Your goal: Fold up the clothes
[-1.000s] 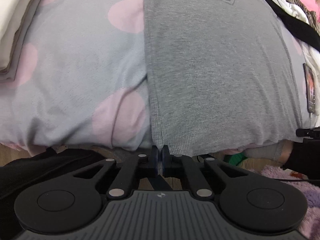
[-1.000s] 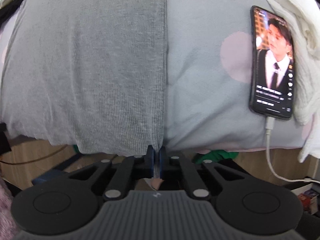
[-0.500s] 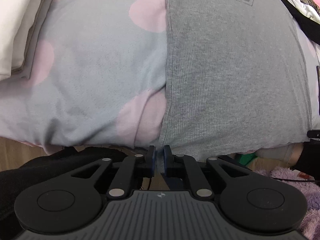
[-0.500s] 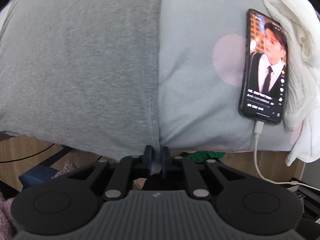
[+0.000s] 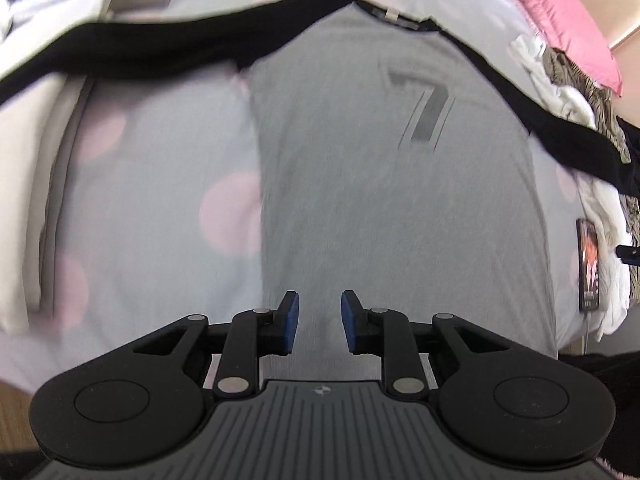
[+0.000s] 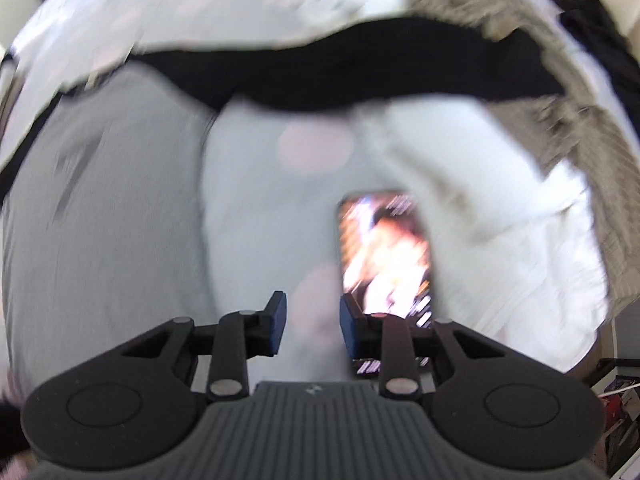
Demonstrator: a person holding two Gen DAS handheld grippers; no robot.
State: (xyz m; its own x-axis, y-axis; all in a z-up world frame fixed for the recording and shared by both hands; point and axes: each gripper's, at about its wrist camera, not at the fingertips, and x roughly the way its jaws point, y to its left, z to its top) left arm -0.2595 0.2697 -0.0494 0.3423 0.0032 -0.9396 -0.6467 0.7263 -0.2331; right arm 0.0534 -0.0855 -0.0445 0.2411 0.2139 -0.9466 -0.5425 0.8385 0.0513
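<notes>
A grey T-shirt (image 5: 392,200) with black sleeves and a dark "7" print lies flat on the bed, its collar at the far end. In the left wrist view my left gripper (image 5: 319,318) hovers open above the shirt's lower part, nothing between its blue pads. The right wrist view is blurred: the same grey T-shirt (image 6: 104,216) fills the left side, one black sleeve (image 6: 340,76) stretching across the top. My right gripper (image 6: 312,322) is open over the bedsheet, right of the shirt's edge and beside a phone.
The bed has a pale grey sheet (image 5: 160,184) with pink dots. A lit phone (image 6: 386,256) lies on it to the right of the shirt, with white and brown clothes (image 6: 500,208) heaped beyond. A pink pillow (image 5: 560,12) sits far right, cream bedding (image 5: 24,184) at left.
Both grippers have let go of the shirt's hem corners and opened. Both have risen and moved forward over the bed, the right one swinging towards the phone.
</notes>
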